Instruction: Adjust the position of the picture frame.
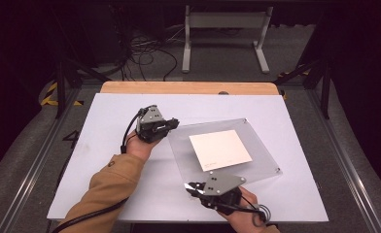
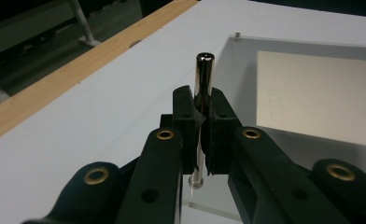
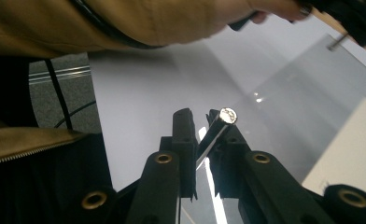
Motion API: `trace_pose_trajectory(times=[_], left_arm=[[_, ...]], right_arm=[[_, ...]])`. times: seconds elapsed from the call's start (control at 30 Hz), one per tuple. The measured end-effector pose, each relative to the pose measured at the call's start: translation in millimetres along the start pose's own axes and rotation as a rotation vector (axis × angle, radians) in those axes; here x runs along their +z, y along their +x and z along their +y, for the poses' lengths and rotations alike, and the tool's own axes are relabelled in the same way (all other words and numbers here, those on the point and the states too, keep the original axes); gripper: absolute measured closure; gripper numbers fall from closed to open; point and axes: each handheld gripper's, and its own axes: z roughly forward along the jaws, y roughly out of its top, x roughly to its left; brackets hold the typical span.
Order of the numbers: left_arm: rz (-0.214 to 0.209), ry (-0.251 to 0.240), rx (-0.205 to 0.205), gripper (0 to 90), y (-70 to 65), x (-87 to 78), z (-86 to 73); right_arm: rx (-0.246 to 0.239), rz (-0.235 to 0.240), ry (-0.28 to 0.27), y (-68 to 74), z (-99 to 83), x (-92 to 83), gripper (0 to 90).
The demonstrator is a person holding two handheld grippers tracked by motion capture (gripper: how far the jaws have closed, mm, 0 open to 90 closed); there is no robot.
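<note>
Left gripper (image 2: 203, 122): jaws nearly together, clamped on a polished metal pin (image 2: 203, 79). Pin upright between the pads, rounded top well above the jaw tips, lower end poking out beneath them over the near edge of a clear acrylic plate (image 2: 239, 60). Seen from the high view, left gripper (image 1: 171, 124) up at the plate's left corner, jaws pointing right toward it, grey three-cornered plate on top, cable looping back down to the tan sleeve (image 1: 108, 187).

Right gripper (image 3: 208, 140): jaws narrow, gripping a second metal pin (image 3: 217, 133). Pin tilted, shiny round head leaning against the right-hand jaw, shaft running down through the gap. In the high view, right gripper (image 1: 192, 187) just off the plate's near edge, jaws pointing left, cable coiled beside the hand at the bottom of the frame.

Beyond the jaws: acrylic plate (image 1: 179, 145) flat on the white board (image 1: 111, 126), rotated so its corners point away from the board's edges, small fasteners at the corners. Cream paper sheet (image 1: 220, 149) under or inside the plate, roughly centred, same rotation; faint row of small printed marks near one edge, too small to read. Both grippers on the plate's left and near sides, well apart from each other.

Farther out: wooden table edge (image 1: 188, 87) behind the board, grey floor, metal frame legs (image 1: 225, 36) and loose cables at the back.
</note>
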Motion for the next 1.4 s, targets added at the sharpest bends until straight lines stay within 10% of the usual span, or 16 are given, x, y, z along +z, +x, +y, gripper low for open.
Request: trace_pose_trajectory(times=[0.17,0.63,0.77,0.9,1.1,1.27,1.4], left_arm=[[0.01,-0.016,0.0,85.0,13.3,2.9,-3.9],[-0.028,0.132,-0.097,83.9,48.1,42.7,-43.5],[0.048,0.126,-0.193,54.5,49.8,40.2,-48.3],[0.092,0.097,-0.213,38.2,47.6,19.5,-46.5],[0.166,0.083,-0.147,34.7,23.7,-19.7,-43.1],[0.02,0.03,-0.096,34.7,-13.4,-51.5,-44.3],[-0.099,0.075,-0.037,35.2,-45.9,-65.3,-48.5]], right_arm=[[-0.053,0.012,0.031,6.0,17.8,26.9,81.4],[0.019,0.058,0.125,-6.3,9.0,101.8,83.7],[-0.018,0.066,0.162,-4.2,-0.6,113.3,82.2],[-0.029,0.079,0.087,-5.9,-2.8,102.8,62.5],[-0.009,0.143,-0.003,-10.8,-9.0,61.4,60.0],[0.064,0.051,-0.028,-35.9,-31.6,13.0,61.7],[0.123,-0.06,-0.06,-62.2,-51.2,-24.9,62.1]])
